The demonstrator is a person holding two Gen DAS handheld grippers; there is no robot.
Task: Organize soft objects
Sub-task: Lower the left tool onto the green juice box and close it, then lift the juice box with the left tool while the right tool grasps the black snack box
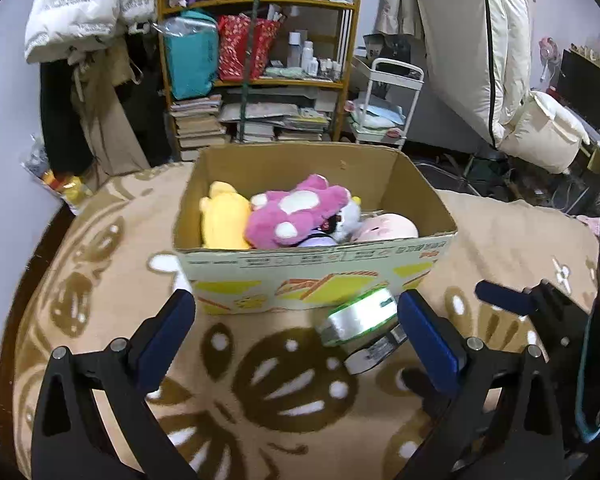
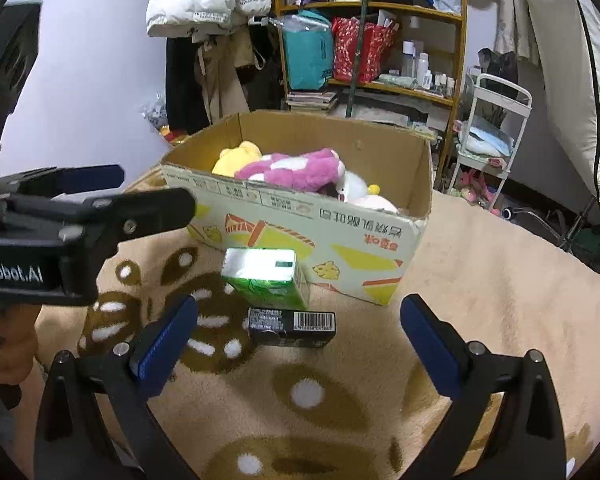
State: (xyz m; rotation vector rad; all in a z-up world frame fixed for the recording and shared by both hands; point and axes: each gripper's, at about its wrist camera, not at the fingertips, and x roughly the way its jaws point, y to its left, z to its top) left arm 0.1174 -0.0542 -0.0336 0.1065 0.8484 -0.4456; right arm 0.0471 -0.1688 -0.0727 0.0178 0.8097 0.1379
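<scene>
An open cardboard box (image 1: 320, 276) (image 2: 300, 216) stands on the beige blanket. It holds a yellow plush (image 1: 226, 216) (image 2: 236, 156), a pink-and-white plush (image 1: 296, 212) (image 2: 296, 168), a white-grey plush (image 1: 350, 216) (image 2: 354, 188) and a pale pink plush (image 1: 388, 228) (image 2: 374, 202). My left gripper (image 1: 296, 332) is open and empty, just before the box's near wall. My right gripper (image 2: 298, 332) is open and empty, before the box's corner. The left gripper also shows at the left of the right wrist view (image 2: 120, 188).
A green carton (image 1: 360, 316) (image 2: 266, 276) and a small black barcoded box (image 2: 292, 326) (image 1: 374, 350) lie on the blanket (image 2: 340, 400) in front of the cardboard box. A wooden shelf (image 1: 260, 60), a white cart (image 1: 384, 112) and hanging coats stand behind.
</scene>
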